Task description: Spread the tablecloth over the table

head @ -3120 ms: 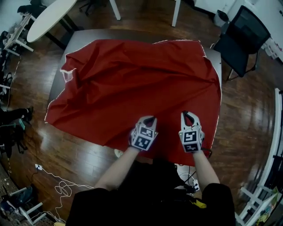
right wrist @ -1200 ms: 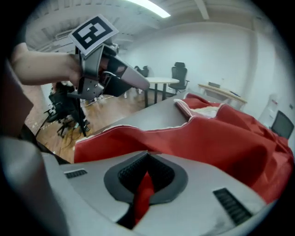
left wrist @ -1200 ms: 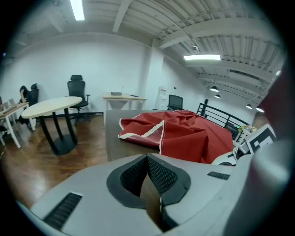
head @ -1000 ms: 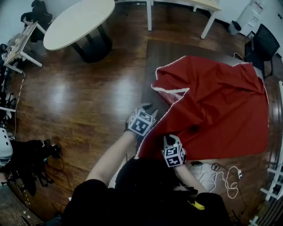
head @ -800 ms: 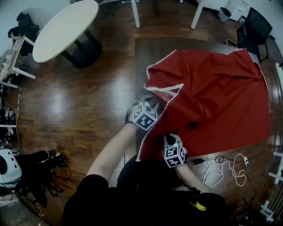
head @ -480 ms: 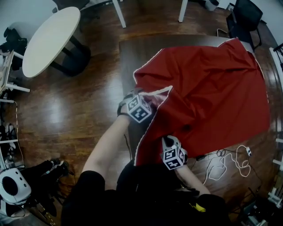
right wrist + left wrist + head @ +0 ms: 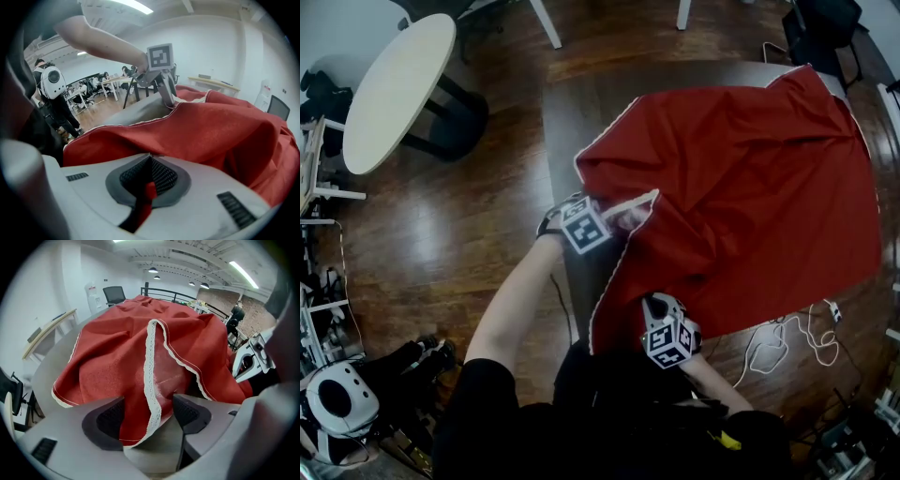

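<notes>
**Left claw loose over the folded corner, right claw clamped on the near hem**

Your left claw [image 7: 149, 411] has its jaws apart, and they have just been opening. The lace-trimmed corner [image 7: 151, 362] of the red tablecloth [image 7: 741, 178] hangs between the pads, which are not pressing on it. Your right claw [image 7: 149, 180] is clenched, with a pinch of red cloth caught between its jaws at the near hem.

That corner is folded back onto the cloth, so the white trim faces up. Beside it, a strip of the dark bench [image 7: 572, 103] lies uncovered along the left side and at the far left corner. The rest of the cloth lies rumpled across the bench, and its right edge hangs over the side.

On the wooden floor [image 7: 478, 234], a round white table [image 7: 394, 89] stands well off to the left. White cables [image 7: 787, 342] lie near the bench's near right corner.

Your left forearm [image 7: 520, 300] reaches out from your body to the bench's left edge, with the claw pointing steeply down. Your right hand sits close to your body at the near edge.
</notes>
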{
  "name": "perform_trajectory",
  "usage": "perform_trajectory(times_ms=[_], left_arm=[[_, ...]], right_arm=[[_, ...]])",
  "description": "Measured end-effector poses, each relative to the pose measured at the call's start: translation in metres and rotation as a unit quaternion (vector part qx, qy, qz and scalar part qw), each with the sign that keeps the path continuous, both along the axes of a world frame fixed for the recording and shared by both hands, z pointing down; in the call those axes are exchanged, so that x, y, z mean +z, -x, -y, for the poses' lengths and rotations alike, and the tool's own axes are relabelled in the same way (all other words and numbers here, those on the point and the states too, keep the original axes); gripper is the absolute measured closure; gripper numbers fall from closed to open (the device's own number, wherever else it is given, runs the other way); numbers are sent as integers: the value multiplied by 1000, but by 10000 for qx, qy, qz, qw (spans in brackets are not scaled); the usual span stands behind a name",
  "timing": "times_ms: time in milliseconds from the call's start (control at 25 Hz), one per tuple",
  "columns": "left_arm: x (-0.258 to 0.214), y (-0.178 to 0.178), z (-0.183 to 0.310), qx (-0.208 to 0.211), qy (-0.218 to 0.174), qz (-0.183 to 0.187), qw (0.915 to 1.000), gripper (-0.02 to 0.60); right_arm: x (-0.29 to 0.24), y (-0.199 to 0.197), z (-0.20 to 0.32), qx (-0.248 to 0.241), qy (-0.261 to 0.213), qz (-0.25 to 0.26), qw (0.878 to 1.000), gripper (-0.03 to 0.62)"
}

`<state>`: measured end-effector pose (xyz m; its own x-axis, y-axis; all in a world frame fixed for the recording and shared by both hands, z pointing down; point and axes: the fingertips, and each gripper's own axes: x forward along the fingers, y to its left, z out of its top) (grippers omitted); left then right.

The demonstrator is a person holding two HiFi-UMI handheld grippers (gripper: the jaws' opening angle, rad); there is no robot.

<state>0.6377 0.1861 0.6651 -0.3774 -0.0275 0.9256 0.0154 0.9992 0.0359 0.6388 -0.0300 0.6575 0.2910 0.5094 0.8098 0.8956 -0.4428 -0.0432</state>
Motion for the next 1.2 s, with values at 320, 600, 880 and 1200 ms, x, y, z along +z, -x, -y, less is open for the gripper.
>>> perform_trajectory(times_ms=[320, 600, 880, 1200], left_arm=[[-7, -27, -60, 299, 1396, -343, 9892, 568], [-24, -50, -156, -37, 2672, -461, 9625, 568], [-20, -58, -208, -682, 3134, -910, 9428, 568], [-18, -80, -193, -1126, 3017, -386, 9459, 434]], right_arm=[[2, 1, 6, -127, 48, 2, 9999, 588], [2, -12, 9, -290, 23, -32, 9996, 588], [2, -27, 27, -668, -120, -141, 9976, 588], [4, -25, 34, -619, -128, -83, 9980, 588]])
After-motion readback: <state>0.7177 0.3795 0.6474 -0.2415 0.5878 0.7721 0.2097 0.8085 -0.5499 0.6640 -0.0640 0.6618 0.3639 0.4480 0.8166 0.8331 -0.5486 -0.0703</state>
